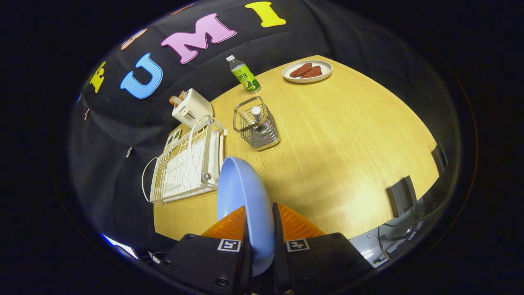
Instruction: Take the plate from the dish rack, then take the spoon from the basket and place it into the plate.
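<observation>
The white dish rack (186, 164) stood on the wooden table (348, 143), a toaster (191, 107) behind it. The gripper (260, 229) was clamped on the blue plate (241, 196), both fingers pressing its rim, the plate held on edge just right of the rack. Beyond stood the wire basket (257, 123) with the spoon (257, 116) upright inside, then a bottle (243, 74) and a dish of food (307, 71).
</observation>
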Demonstrator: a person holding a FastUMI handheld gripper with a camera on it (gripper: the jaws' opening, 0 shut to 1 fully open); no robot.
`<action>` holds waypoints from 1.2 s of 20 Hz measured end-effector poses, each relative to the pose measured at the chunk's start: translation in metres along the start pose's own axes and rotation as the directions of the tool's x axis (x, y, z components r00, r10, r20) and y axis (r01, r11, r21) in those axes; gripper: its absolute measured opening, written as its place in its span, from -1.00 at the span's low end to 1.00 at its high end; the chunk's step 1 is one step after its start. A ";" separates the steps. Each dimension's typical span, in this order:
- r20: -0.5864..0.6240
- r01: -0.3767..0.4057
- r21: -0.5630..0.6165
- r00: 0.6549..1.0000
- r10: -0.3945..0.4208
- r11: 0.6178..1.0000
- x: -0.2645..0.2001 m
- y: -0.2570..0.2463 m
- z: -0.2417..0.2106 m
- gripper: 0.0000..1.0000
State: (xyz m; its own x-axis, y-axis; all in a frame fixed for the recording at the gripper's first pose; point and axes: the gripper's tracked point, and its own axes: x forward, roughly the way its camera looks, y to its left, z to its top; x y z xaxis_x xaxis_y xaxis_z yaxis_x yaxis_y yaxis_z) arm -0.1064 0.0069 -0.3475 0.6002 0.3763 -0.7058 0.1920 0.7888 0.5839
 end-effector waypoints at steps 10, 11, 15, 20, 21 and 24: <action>-0.067 -0.009 0.052 0.998 0.012 0.999 0.037 -0.014 -0.022 -0.47; -0.070 -0.001 0.053 0.998 0.005 0.999 0.039 -0.015 -0.023 -0.47; -0.066 0.050 0.026 0.997 -0.048 0.998 0.047 -0.025 -0.022 -0.28; -0.066 0.104 -0.032 0.992 -0.106 0.994 0.052 -0.034 -0.024 -0.10; -0.066 0.118 -0.047 0.990 -0.121 0.992 0.052 -0.037 -0.026 -0.05; -0.046 0.156 -0.102 0.986 -0.162 0.982 0.053 -0.047 -0.020 0.07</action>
State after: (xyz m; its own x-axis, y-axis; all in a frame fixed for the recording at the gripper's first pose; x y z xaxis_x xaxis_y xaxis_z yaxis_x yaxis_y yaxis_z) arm -0.0997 -0.0005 -0.4201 0.5246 0.2659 -0.8088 0.2033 0.8834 0.4223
